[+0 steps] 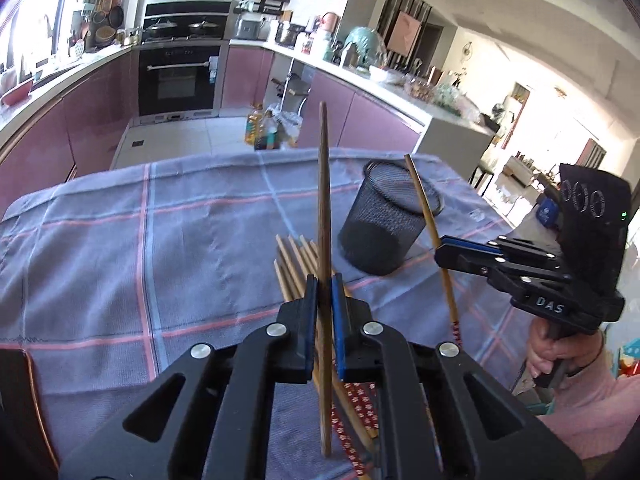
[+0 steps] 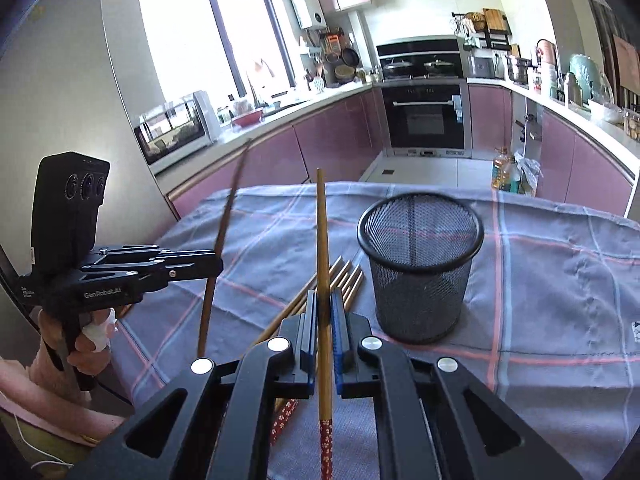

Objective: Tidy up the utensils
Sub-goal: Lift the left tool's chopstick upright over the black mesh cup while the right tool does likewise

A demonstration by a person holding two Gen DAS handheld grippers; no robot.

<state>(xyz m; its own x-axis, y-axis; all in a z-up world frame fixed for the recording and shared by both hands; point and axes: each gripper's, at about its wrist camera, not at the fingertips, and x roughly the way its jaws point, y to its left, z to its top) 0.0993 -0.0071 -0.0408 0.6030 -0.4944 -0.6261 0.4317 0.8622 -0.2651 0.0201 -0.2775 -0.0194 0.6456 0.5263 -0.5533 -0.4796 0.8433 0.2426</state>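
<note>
Left wrist view: we have the left gripper (image 1: 324, 284) clamped on a dark brown chopstick (image 1: 325, 200), held roughly upright, tip pointing up, lower end hanging below the jaws. Under it, a bundle of light bamboo chopsticks (image 1: 298, 264) lies on the blue plaid tablecloth (image 1: 120, 240); some of them have red floral-patterned ends near the gripper body. The black mesh cup (image 1: 384, 228) stands upright on the cloth, just right of the bundle.

The right gripper (image 1: 440, 254) shows at right in the same view, jaws closed on a light bamboo chopstick (image 1: 424, 216) that is tilted, upper end leaning left in front of the cup rim, red patterned end down. It hangs outside the cup, not inside.

Right wrist view: the bamboo chopstick (image 2: 322, 248) is pinched between our right gripper's (image 2: 325, 312) blue pads (image 2: 310, 328), near vertical, red floral end (image 2: 326, 448) closest to the camera. The mesh cup (image 2: 420, 264) sits just right of it, no utensils visible inside. The remaining chopsticks (image 2: 348, 280) lie flat on the cloth (image 2: 560, 280) between the gripper and the cup base. The left gripper (image 2: 218, 266) is at left, holding the dark chopstick (image 2: 224, 232), slightly blurred.

Behind the table: pink kitchen cabinets (image 2: 328, 136) and a built-in oven (image 2: 424, 120).
</note>
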